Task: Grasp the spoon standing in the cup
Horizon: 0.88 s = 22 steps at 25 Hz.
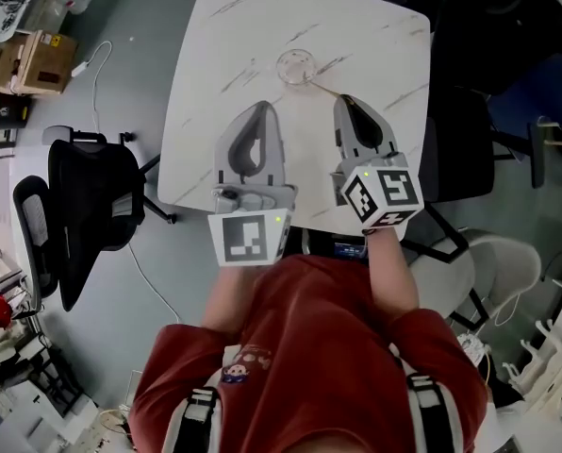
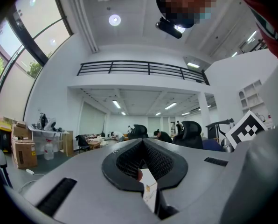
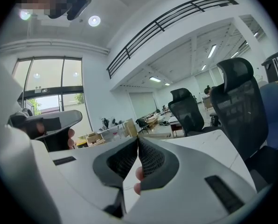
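In the head view a clear glass cup stands on the far half of the white marble table. A thin spoon handle leans out of the cup towards the right. Both grippers hover over the table's near half, pointing at the cup. My left gripper is shut with nothing in it, its tips a short way before the cup. My right gripper is also shut and empty, its tip close to the end of the spoon handle. The gripper views look out over the room past shut jaws, the left gripper and the right gripper; neither shows the cup.
A black office chair stands left of the table and dark chairs stand at its right. Cardboard boxes and a cable lie on the floor at far left. The person in a red shirt stands at the table's near edge.
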Available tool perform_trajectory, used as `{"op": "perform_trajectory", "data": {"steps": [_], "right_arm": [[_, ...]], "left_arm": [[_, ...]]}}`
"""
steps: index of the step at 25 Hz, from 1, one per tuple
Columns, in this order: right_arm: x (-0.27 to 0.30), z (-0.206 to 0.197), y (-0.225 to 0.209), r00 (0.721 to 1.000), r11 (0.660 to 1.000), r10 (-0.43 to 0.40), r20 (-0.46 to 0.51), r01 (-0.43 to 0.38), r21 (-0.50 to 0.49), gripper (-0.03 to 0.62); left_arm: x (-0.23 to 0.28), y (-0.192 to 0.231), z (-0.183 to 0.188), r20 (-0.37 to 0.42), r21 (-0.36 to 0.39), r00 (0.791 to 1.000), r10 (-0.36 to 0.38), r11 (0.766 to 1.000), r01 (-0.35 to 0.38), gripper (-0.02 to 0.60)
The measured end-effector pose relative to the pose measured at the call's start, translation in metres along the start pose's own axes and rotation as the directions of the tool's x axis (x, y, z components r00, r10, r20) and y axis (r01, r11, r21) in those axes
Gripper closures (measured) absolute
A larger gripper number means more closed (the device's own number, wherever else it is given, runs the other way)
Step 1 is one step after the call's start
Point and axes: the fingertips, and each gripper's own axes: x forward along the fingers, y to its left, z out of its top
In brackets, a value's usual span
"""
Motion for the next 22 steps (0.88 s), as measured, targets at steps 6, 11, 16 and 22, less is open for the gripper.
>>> {"op": "perform_trajectory", "data": {"steps": [6,11,16,22], "right_arm": [[-0.028,0.018,-0.001,0.999,1.000,-0.001,0.035,0.002,-0.014,0.579],[-0.049,0.032,-0.001,0.998,0.999,-0.001,0.059,0.003,-0.034,0.579],[-0.071,0.048,-0.003,0.996,0.999,-0.002,0.091,0.006,-0.052,0.579],[-0.096,0.068,0.001,0.992,0.996,-0.001,0.125,0.013,-0.091,0.577]], "left_arm": [[-0.012,-0.019,0.014,0.025,0.008,1.000,-0.015,1.000,0.015,0.572],[-0.019,-0.030,0.019,0.032,0.012,0.999,-0.025,1.000,0.025,0.572],[-0.024,-0.043,0.024,0.045,0.022,0.998,-0.040,0.999,0.039,0.572],[-0.030,-0.053,0.028,0.053,0.021,0.997,-0.055,0.998,0.054,0.572]]}}
